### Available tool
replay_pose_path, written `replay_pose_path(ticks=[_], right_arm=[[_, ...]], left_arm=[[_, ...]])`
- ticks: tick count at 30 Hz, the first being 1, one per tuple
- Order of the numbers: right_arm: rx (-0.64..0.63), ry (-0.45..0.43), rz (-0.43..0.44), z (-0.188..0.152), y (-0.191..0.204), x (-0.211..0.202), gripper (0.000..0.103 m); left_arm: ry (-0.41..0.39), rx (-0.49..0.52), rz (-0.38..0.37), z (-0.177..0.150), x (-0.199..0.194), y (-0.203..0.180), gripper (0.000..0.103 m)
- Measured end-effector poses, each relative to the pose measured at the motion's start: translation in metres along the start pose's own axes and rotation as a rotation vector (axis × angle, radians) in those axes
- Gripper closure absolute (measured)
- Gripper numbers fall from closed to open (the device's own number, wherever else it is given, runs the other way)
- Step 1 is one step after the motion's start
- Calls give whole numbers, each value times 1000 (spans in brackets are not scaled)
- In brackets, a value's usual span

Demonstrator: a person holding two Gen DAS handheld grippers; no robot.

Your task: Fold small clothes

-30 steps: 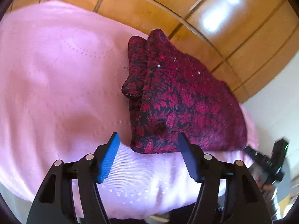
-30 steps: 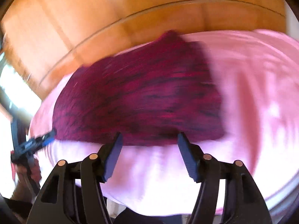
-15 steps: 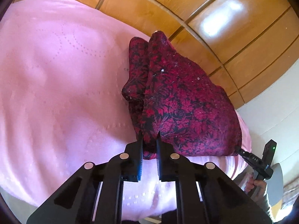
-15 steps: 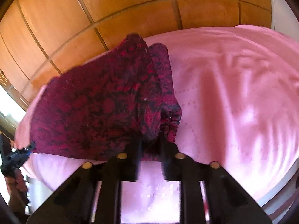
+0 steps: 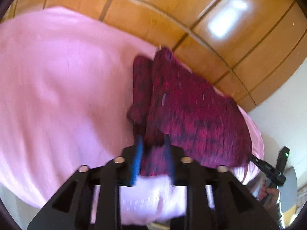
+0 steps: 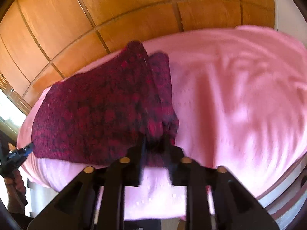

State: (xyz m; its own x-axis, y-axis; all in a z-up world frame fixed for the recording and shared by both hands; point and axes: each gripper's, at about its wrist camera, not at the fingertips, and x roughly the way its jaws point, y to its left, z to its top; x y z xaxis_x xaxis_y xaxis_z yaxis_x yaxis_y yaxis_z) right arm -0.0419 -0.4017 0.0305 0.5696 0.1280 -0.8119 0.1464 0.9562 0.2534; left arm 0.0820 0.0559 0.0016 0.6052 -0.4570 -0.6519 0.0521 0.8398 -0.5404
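A dark red patterned garment point(image 5: 191, 115) lies folded on a pink bed cover point(image 5: 57, 95). In the left wrist view, my left gripper point(image 5: 152, 141) has the garment's near left corner between its blue pads; the jaws are opening, but cloth still fills the gap. In the right wrist view the same garment point(image 6: 96, 115) spreads to the left. My right gripper point(image 6: 153, 140) has the bunched near right corner between its fingers; its jaws are opening too, with cloth filling the gap. Both views are blurred.
A wooden panelled wall point(image 5: 211, 19) stands behind the bed. The pink cover point(image 6: 239, 105) stretches wide beside the garment. A hand with the other gripper point(image 5: 268, 166) shows at the lower right of the left wrist view, and another such hand and gripper point(image 6: 17, 155) at the lower left of the right wrist view.
Both grippers went from wide open near the garment's edge to pinched on its near corners, and now stand a little wider with cloth bunched between the pads. Both have lifted slightly.
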Motion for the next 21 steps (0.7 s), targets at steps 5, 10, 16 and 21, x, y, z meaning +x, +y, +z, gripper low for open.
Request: replay_pose_path(ticks=[5, 10, 16, 21], right_arm=[[-43, -93, 12, 27, 22, -7, 54], [-121, -106, 39, 47, 59, 15, 37], [-201, -32, -29, 69, 88, 73, 36], [-169, 21, -50, 85, 74, 112, 34]], left_arm=[[-35, -16, 9, 29, 14, -1, 62], [-22, 39, 98, 60, 45, -15, 62], [32, 149, 307, 76, 94, -30, 62], [51, 101, 362, 85, 122, -15, 47]])
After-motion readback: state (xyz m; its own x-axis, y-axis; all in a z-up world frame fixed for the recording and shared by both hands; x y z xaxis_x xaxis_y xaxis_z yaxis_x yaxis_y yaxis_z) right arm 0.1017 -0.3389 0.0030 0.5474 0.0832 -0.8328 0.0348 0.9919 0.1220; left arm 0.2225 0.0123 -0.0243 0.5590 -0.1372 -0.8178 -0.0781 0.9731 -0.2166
